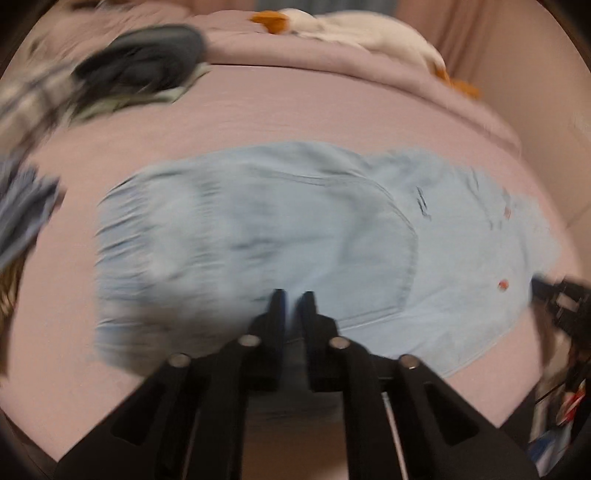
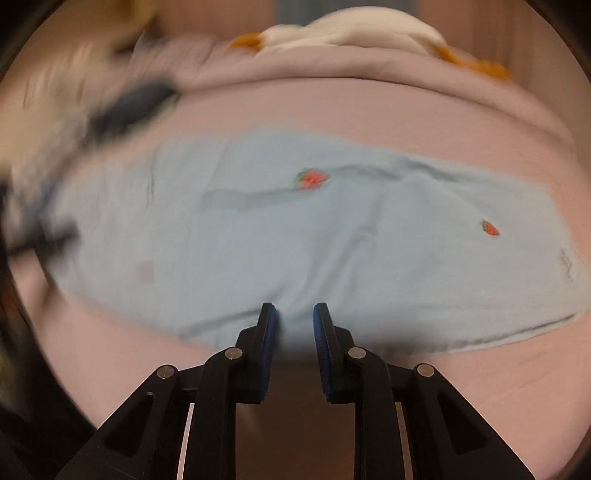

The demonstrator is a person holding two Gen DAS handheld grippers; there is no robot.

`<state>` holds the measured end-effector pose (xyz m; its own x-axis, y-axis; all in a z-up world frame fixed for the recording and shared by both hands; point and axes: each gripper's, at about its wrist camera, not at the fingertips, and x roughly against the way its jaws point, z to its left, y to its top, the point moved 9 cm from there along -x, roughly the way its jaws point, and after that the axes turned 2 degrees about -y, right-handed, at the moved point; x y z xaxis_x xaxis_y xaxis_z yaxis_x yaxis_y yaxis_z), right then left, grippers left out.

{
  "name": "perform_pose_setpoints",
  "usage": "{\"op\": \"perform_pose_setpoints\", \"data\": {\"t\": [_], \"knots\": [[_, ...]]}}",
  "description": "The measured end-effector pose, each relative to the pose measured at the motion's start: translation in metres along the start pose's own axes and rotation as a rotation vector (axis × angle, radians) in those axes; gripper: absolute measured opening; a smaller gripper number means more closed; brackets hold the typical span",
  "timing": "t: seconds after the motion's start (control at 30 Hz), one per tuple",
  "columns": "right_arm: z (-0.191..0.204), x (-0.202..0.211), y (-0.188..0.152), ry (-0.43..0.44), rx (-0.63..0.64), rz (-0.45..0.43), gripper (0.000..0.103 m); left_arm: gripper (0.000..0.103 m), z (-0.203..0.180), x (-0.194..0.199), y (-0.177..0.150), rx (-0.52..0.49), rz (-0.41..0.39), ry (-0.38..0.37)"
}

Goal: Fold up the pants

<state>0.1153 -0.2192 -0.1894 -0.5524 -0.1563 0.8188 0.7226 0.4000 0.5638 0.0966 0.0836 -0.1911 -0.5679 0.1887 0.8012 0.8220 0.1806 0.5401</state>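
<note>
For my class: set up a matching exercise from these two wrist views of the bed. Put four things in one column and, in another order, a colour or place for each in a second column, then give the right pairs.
Things:
1. pants
2. bed sheet
3. plush toy
4. strawberry patch

Descriptions:
A. white and orange, at the far end of the bed
B. red, on the light blue fabric
C. light blue, spread flat in the middle
D. pinkish, covering the bed

Pairs: 1-C, 2-D, 3-A, 4-B
</note>
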Motion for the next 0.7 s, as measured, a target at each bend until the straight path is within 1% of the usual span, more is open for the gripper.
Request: {"op": "perform_pose_setpoints", "data": {"t": [0.03, 0.07, 0.13, 0.17, 0.2, 0.23, 0.27, 0.3, 0.33, 0.37, 0.4, 0.43, 0.47, 0.53, 0.6, 0.67, 0.7], "knots": [[0.003, 0.001, 0.000, 0.006, 0.026, 0.032, 0.022, 0.003, 0.009, 0.004, 0.000, 0.028, -0.003, -0.024], [0.002, 0.003, 0.001, 0.019, 0.027, 0.054, 0.022, 0.003, 0.013, 0.006, 0.001, 0.034, -0.011, -0.022], [-0.003, 0.007, 0.010, 0.065, -0.008, 0.082, 0.022, 0.003, 0.015, 0.010, 0.006, 0.031, -0.025, -0.030], [-0.005, 0.010, 0.019, 0.107, -0.047, 0.071, 0.022, 0.003, 0.014, 0.011, 0.008, 0.028, -0.032, -0.031], [-0.006, 0.014, 0.032, 0.161, -0.094, 0.045, 0.023, 0.005, 0.011, 0.011, 0.011, 0.024, -0.040, -0.035], [-0.006, 0.015, 0.047, 0.216, -0.140, 0.015, 0.023, 0.010, 0.007, 0.013, 0.016, 0.018, -0.052, -0.043], [-0.005, 0.014, 0.058, 0.253, -0.171, -0.005, 0.027, 0.013, 0.002, 0.013, 0.024, 0.008, -0.067, -0.062], [0.001, 0.011, 0.070, 0.297, -0.206, -0.022, 0.038, 0.018, -0.005, 0.012, 0.029, -0.001, -0.079, -0.081], [0.007, 0.006, 0.081, 0.337, -0.241, -0.028, 0.044, 0.022, -0.008, 0.011, 0.034, -0.009, -0.089, -0.093], [0.013, -0.002, 0.093, 0.380, -0.276, -0.027, 0.047, 0.022, -0.012, 0.009, 0.041, -0.018, -0.097, -0.100], [0.019, -0.008, 0.103, 0.412, -0.292, -0.021, 0.047, 0.023, -0.016, 0.005, 0.047, -0.027, -0.102, -0.105], [0.027, -0.021, 0.122, 0.438, -0.304, -0.015, 0.047, 0.023, -0.017, 0.003, 0.050, -0.034, -0.106, -0.106], [0.032, -0.028, 0.132, 0.442, -0.304, -0.010, 0.047, 0.023, -0.017, -0.001, 0.056, -0.044, -0.108, -0.099], [0.048, -0.054, 0.162, 0.430, -0.286, 0.020, 0.047, 0.023, -0.006, -0.015, 0.062, -0.050, -0.090, -0.056], [0.067, -0.065, 0.175, 0.438, -0.262, 0.039, 0.047, 0.022, 0.006, -0.027, 0.063, -0.030, -0.060, -0.040], [0.083, -0.087, 0.196, 0.434, -0.231, 0.075, 0.047, 0.016, 0.022, -0.034, 0.063, -0.008, -0.042, -0.032], [0.091, -0.093, 0.199, 0.435, -0.209, 0.095, 0.047, 0.009, 0.026, -0.033, 0.062, -0.001, -0.042, -0.035]]}}
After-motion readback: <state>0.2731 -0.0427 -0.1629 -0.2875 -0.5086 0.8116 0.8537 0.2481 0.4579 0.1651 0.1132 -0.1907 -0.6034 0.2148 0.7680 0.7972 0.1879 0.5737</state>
